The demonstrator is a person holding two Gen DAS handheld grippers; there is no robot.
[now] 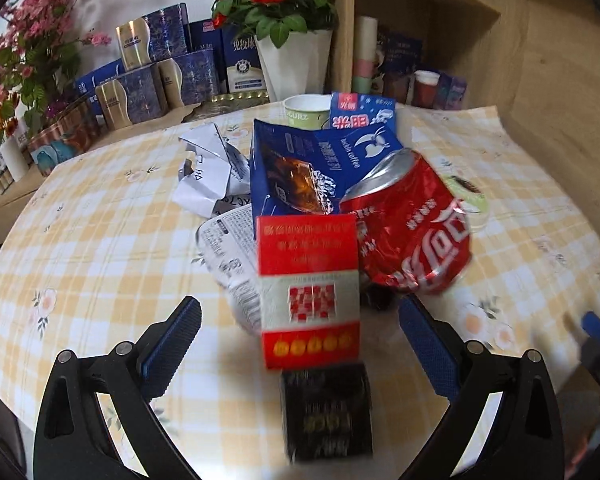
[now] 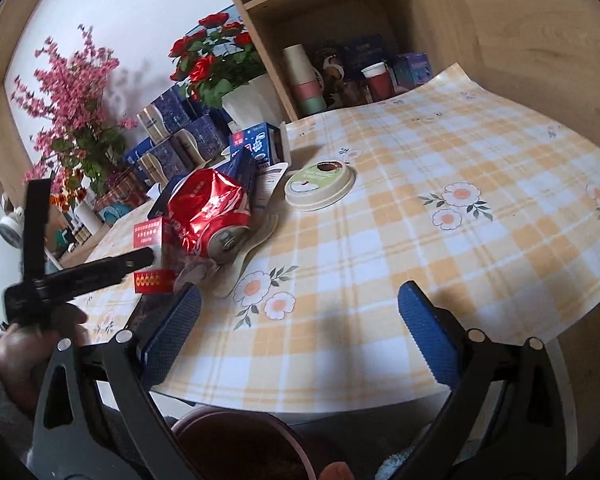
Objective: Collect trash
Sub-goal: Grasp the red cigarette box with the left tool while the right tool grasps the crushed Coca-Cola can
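Left gripper (image 1: 300, 344) spread wide, holding nothing. Red pack (image 1: 309, 292) stands between its fingers, touching neither; black box (image 1: 327, 412) lies at 6 o'clock of it. Crushed can (image 1: 408, 232) at 1 o'clock of the pack, blue bag (image 1: 320, 168) at 12, crumpled paper (image 1: 210, 172) at 11. Right gripper (image 2: 300, 340) also spread, empty, over the table edge (image 2: 380, 360); lid (image 2: 320, 186) at 12 o'clock, can (image 2: 210, 212) at 10.

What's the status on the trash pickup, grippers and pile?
Left gripper open, lined up on red-and-white carton. Right gripper open, empty, over table edge. Crushed red can and black box crowd the carton.
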